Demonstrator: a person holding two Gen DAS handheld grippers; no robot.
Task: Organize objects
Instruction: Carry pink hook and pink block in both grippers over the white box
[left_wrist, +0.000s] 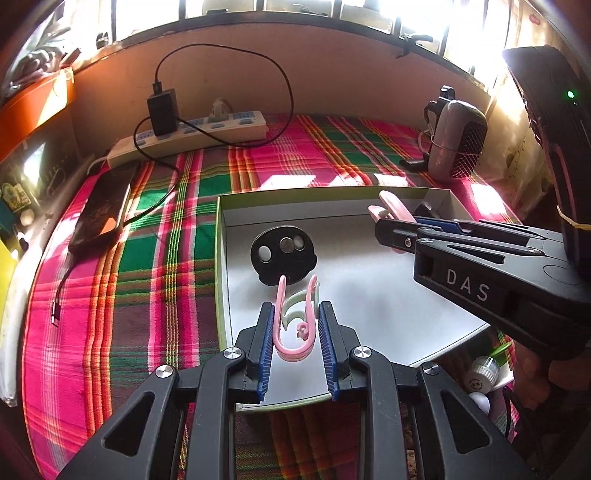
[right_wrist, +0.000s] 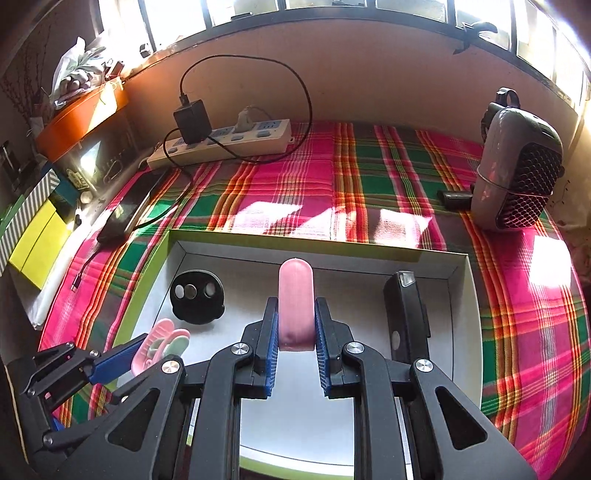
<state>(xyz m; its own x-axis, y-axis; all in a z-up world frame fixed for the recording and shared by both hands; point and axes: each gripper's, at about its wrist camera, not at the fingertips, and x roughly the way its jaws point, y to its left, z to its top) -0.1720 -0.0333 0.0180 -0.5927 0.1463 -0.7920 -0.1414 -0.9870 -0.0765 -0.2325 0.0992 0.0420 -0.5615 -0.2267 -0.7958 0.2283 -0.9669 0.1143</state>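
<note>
My left gripper is shut on a pink and mint-green hair clip, held over the near part of a shallow white box with a green rim. A black round piece with shiny discs lies in the box just beyond the clip. My right gripper is shut on a plain pink clip, which stands up between the blue pads over the middle of the box. A black rectangular object lies in the box to its right. The left gripper shows at lower left with its clip.
The box rests on a pink, green and orange plaid cloth. A power strip with a black charger and cable lies at the back. A dark phone lies left. A grey mesh-fronted device stands back right. Stacked boxes line the left edge.
</note>
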